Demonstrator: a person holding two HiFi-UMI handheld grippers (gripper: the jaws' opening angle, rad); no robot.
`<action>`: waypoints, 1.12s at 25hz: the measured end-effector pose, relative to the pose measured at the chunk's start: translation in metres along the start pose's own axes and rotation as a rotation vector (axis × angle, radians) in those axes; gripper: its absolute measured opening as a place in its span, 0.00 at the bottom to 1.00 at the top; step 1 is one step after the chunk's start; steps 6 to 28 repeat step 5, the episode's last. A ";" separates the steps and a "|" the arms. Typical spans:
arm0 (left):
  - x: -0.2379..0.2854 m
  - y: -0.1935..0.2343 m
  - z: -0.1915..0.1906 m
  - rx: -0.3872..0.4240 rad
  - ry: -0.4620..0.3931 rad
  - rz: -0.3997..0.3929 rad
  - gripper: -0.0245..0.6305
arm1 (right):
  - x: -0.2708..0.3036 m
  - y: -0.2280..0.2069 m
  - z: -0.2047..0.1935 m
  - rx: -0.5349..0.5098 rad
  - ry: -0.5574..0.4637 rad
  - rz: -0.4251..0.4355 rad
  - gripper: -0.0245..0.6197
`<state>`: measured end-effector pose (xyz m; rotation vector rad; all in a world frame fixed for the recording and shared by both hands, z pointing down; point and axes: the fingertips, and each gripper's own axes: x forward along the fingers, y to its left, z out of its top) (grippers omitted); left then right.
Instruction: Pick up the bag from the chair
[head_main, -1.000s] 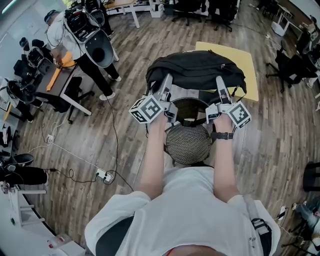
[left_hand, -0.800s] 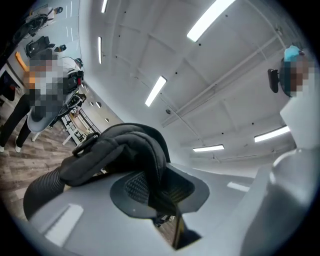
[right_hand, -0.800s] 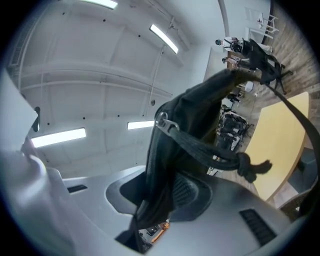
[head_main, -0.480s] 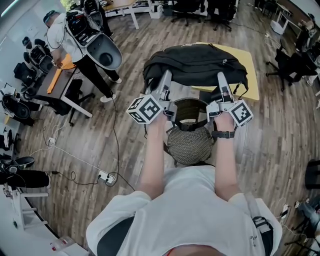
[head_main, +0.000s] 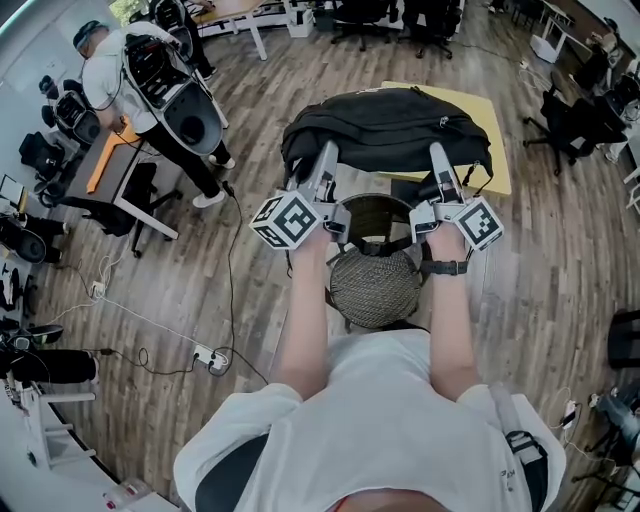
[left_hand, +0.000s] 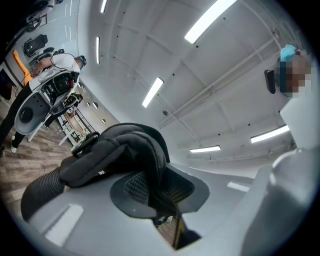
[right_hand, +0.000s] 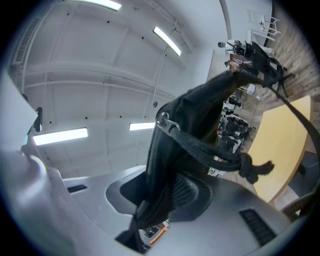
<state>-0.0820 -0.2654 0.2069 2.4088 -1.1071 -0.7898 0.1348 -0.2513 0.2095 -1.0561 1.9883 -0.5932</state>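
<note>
Head view: a black, soft, slouchy bag (head_main: 385, 130) hung btwn two grippers, held up in front of the person, just beyond the round woven seat of the chair (head_main: 375, 288). The L gripper (head_main: 322, 160) gripped its left end and the R gripper (head_main: 440, 158) its right end. The bag's middle bulged upward and a strap dangled below.

Left gripper view: the jaws were clenched on a thick fold of the bag's black padded fabric, which bunched and drooped to the left.

Right gripper view: the jaws were clamped on another black fold. A metal ring (right_hand: 162, 121) and a knotted webbing strap (right_hand: 235, 157) trailed to the right.
</note>
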 end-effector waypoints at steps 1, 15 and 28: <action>0.000 0.000 0.000 -0.002 0.001 -0.001 0.13 | -0.001 -0.001 0.000 -0.004 0.000 -0.003 0.22; -0.001 0.001 -0.001 -0.007 0.004 -0.002 0.13 | -0.004 -0.006 0.007 -0.069 -0.001 -0.003 0.22; -0.001 0.001 -0.001 -0.007 0.004 -0.002 0.13 | -0.004 -0.006 0.007 -0.069 -0.001 -0.003 0.22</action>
